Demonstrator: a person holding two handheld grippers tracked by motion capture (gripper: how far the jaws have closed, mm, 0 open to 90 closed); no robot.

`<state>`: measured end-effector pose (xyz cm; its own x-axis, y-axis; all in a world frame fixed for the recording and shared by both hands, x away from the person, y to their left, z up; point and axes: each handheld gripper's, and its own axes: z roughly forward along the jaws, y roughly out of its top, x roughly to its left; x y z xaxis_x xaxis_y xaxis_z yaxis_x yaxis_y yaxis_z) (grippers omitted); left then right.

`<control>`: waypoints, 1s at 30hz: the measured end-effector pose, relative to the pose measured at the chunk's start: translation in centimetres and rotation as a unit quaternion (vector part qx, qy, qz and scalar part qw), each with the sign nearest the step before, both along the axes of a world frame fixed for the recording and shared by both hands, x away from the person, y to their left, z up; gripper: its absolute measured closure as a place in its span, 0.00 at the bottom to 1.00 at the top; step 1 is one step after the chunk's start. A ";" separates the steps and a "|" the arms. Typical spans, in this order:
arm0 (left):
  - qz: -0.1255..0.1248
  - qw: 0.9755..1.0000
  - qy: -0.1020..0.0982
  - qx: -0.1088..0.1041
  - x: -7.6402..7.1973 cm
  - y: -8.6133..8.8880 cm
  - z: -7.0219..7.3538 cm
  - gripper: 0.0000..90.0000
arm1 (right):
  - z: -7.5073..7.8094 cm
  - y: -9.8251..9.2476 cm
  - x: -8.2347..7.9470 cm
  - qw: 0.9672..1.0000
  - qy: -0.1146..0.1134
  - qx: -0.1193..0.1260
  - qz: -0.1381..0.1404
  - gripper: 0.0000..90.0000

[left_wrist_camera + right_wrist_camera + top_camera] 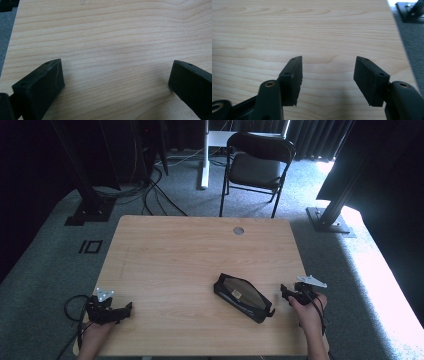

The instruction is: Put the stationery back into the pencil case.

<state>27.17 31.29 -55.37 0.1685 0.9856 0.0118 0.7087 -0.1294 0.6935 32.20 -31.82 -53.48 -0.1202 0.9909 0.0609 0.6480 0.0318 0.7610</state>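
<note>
High view: above near edge, looking forward-down over whole table [200, 245]. Both gripper views: close, low, facing the same tabletop.

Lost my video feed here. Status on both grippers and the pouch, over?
Left gripper open, nothing between jaws. Right gripper open, empty, just right of the black pouch. Pouch flat on the table, untouched. Nothing between them.

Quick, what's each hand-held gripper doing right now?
Left hand-held gripper: open, holding nothing, over bare wood.
Right hand-held gripper: open, holding nothing.
</note>
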 end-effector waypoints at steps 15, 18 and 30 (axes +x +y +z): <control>-0.001 1.000 0.001 0.001 0.0 0.0 0.0 0.00 | -1.2 -0.8 -1.4 1.000 0.011 -0.002 -0.020 0.33; -0.001 1.000 0.001 0.001 0.0 0.0 0.0 0.00 | -1.3 -0.6 -1.8 1.000 0.013 -0.004 -0.017 0.32; -0.001 1.000 0.001 0.001 0.0 0.0 0.0 0.00 | -2.4 -0.1 -3.5 1.000 0.011 -0.022 -0.008 0.25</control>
